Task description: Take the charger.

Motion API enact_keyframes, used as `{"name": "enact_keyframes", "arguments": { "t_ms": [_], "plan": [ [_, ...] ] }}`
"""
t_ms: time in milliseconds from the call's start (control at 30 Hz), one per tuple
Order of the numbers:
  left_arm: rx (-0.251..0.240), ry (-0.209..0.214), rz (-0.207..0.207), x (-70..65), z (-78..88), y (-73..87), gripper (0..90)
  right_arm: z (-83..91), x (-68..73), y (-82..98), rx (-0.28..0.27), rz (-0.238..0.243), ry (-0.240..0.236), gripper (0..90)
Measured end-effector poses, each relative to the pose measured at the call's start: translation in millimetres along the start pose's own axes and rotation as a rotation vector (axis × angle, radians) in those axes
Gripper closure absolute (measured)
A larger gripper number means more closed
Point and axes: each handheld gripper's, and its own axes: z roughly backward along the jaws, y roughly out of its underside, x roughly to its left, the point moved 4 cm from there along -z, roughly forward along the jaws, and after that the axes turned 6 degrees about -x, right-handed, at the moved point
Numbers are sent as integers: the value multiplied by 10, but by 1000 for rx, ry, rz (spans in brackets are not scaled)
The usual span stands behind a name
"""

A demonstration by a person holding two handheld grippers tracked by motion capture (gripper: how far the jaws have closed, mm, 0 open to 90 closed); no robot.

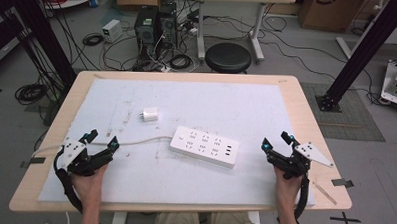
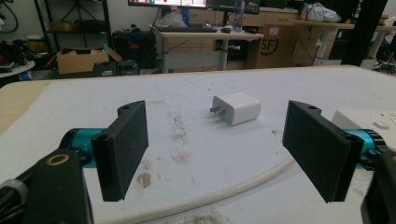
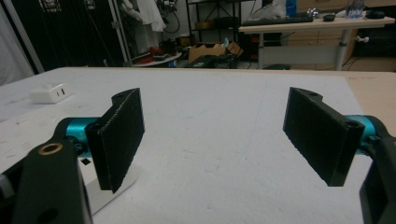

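While both hands rest low at the table's near corners, left gripper point(image 1: 101, 140) and right gripper point(image 1: 275, 140) hold jaws wide, empty.

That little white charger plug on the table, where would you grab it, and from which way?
Probably across the white charger's two broad flat faces, coming down from above. It lies flat on the white mat, its prongs pointing sideways toward the table's left edge, so the smooth cube body offers parallel sides. The left gripper, jaws open and empty, is nearer.
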Motion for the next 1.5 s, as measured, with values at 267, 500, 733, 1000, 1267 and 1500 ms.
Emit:
{"name": "enact_keyframes", "arguments": {
  "t_ms": [267,500,733,1000,1267,1500],
  "plan": [
    [-11,15,-8,-25,10,-9,225,4,19,-20,-25,23,1,196],
    [-70,-10,-41,-42,42,-66,225,-2,41,-72,-73,53,1,181],
    [-66,6,-37,-84,7,-132,231,-9,56,-79,-59,55,7,181],
    [-8,44,-73,-91,-37,-257,247,-27,67,-63,-22,35,-13,181],
    [162,296,-124,-135,-285,-523,249,-27,63,-55,-17,31,-15,181],
    [280,411,-174,-159,-506,-667,246,-24,57,-52,-12,16,-10,181]
  ]
}}
